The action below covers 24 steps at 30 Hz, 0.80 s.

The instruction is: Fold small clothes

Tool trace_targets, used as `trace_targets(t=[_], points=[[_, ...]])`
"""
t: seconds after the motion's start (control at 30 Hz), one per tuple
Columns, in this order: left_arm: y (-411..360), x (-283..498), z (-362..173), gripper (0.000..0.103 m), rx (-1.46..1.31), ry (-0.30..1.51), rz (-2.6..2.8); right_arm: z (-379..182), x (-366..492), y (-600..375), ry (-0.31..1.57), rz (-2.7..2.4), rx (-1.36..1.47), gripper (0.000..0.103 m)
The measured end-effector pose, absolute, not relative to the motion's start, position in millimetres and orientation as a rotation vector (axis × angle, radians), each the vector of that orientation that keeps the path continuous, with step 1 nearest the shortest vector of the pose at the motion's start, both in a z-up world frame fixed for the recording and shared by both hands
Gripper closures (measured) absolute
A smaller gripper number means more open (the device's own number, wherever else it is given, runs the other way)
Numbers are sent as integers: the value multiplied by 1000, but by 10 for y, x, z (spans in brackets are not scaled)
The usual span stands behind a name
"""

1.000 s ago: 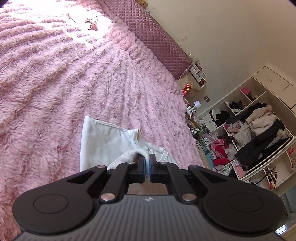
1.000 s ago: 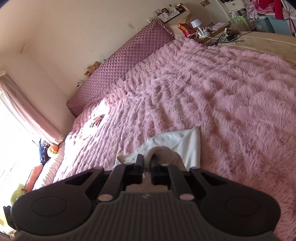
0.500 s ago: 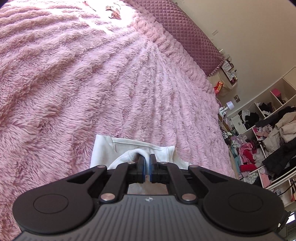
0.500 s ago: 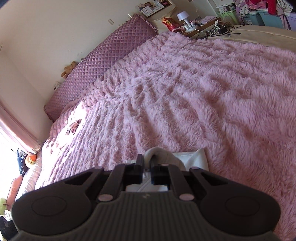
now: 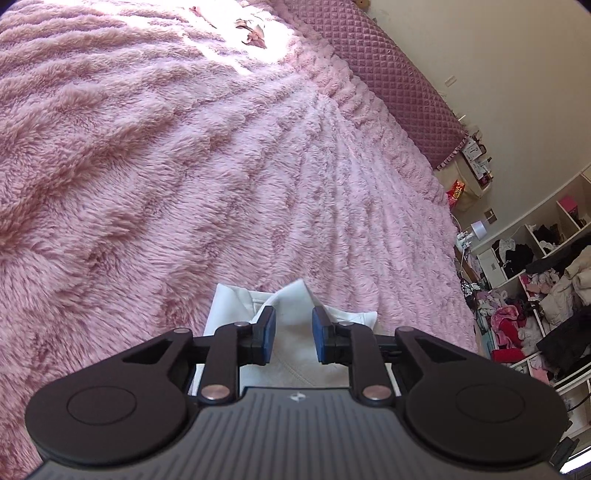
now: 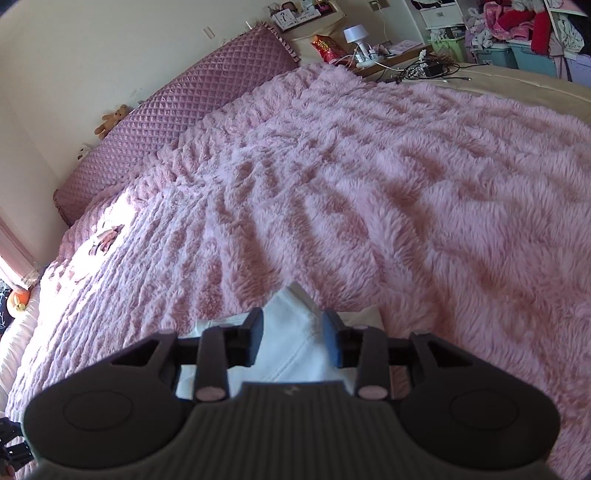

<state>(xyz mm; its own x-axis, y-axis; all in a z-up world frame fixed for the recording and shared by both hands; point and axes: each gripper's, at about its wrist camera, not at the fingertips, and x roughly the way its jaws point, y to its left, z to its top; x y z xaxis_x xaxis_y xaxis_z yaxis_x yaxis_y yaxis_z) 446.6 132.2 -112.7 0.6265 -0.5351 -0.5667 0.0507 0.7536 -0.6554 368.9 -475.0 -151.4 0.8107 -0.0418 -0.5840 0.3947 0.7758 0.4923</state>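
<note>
A small white garment lies on the fluffy pink bedspread, mostly hidden beneath the gripper bodies. My left gripper hovers just over it; its jaws are opening, with a raised white fold standing loosely between the blue pads, which do not press it. In the right wrist view the same white garment pokes up between the jaws of my right gripper, which are also opening and stand clear of the cloth.
A quilted purple headboard runs along the far edge of the bed. A bedside table with a lamp, cables and a snack bag stands beyond it. Open shelves stuffed with clothes line the wall. A small pink item lies in the sunlit patch.
Both grippers came down toward the bed carrying the garment's folds, then their jaws parted and let go of the cloth, which now rests on the bedspread.
</note>
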Motion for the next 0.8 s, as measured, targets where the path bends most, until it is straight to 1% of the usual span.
trace_targets(t=[0.1,0.2,0.37,0.4,0.43,0.6,0.8], points=[[1417,4253,-1026,80,-590,829,-432,-1456,3502,-4798,582,-201,633,71],[1498,3912,-958,80,-487,824,-501,-1350,3133,-4796,586,-140,551,71],[1657,3342,-1028,80,-398,840,-562,-1297,2507,-4767,609,-87,450,71],[1691,3248,-1063,79,-391,840,-568,-1303,2375,-4757,615,-78,434,71],[1714,3176,-1097,75,-385,843,-567,-1319,2266,-4750,623,-64,425,71],[1845,2972,-1353,74,-425,878,-530,-1498,1891,-4655,673,-39,395,71],[1802,2941,-1504,74,-418,901,-534,-1690,1792,-4525,715,-44,378,71]])
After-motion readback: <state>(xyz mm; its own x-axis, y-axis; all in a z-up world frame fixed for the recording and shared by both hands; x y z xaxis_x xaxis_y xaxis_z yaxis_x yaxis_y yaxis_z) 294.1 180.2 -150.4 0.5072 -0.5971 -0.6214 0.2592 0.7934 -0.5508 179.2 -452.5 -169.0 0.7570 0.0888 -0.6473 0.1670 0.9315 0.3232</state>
